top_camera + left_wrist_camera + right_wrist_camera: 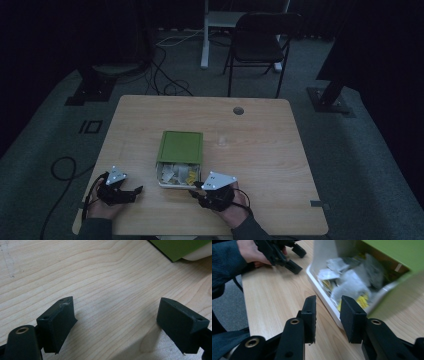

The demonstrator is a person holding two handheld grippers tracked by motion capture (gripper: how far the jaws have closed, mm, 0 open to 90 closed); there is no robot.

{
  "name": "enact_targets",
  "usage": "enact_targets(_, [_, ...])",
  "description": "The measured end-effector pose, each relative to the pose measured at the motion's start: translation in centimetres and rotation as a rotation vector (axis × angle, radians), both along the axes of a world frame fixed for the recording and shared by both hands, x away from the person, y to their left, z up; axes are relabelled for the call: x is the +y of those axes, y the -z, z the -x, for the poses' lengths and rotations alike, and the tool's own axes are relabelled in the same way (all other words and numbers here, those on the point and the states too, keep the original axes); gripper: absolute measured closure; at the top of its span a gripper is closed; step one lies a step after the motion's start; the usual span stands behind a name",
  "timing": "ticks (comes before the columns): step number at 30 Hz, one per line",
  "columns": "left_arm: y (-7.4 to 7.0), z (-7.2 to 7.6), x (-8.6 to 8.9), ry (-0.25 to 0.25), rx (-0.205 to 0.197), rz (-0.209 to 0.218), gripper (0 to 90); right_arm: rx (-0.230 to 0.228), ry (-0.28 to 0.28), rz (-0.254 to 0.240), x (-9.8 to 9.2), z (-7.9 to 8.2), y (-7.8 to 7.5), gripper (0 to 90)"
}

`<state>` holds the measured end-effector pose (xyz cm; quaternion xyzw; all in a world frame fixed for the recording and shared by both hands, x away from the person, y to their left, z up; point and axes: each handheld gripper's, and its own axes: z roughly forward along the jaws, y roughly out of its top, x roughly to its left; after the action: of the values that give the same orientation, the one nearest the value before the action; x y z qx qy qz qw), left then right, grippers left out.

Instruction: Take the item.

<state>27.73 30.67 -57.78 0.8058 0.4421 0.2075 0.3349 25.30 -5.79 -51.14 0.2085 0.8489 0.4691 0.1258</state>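
Right gripper point(327, 315) part open, empty, at white box point(322, 292) rim — sachets point(352, 285) look light, crinkly — pinch one by its edge

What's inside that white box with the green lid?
The white box holds small white and yellow packets. The green lid covers its far part, so what lies under there is hidden.

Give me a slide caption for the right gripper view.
Right gripper, jaws empty, beside the white box of paper packets.
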Motion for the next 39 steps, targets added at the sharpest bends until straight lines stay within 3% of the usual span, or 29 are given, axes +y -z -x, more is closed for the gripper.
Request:
enact_targets(16, [0.0, 0.0, 0.0, 0.001, 0.000, 0.000, 15.7, -0.006, -0.051, -0.020, 3.7, -1.1, 0.5, 60.1])
enact_targets(27, [0.0, 0.0, 0.0, 0.001, 0.000, 0.000, 15.7, -0.023, 0.001, -0.004, 4.8, -1.6, 0.9, 59.5])
enact_targets(39, [0.0, 0.0, 0.0, 0.000, 0.000, 0.000, 15.7, 0.020, -0.020, 0.042, 6.4, -2.0, 2.3, 57.0])
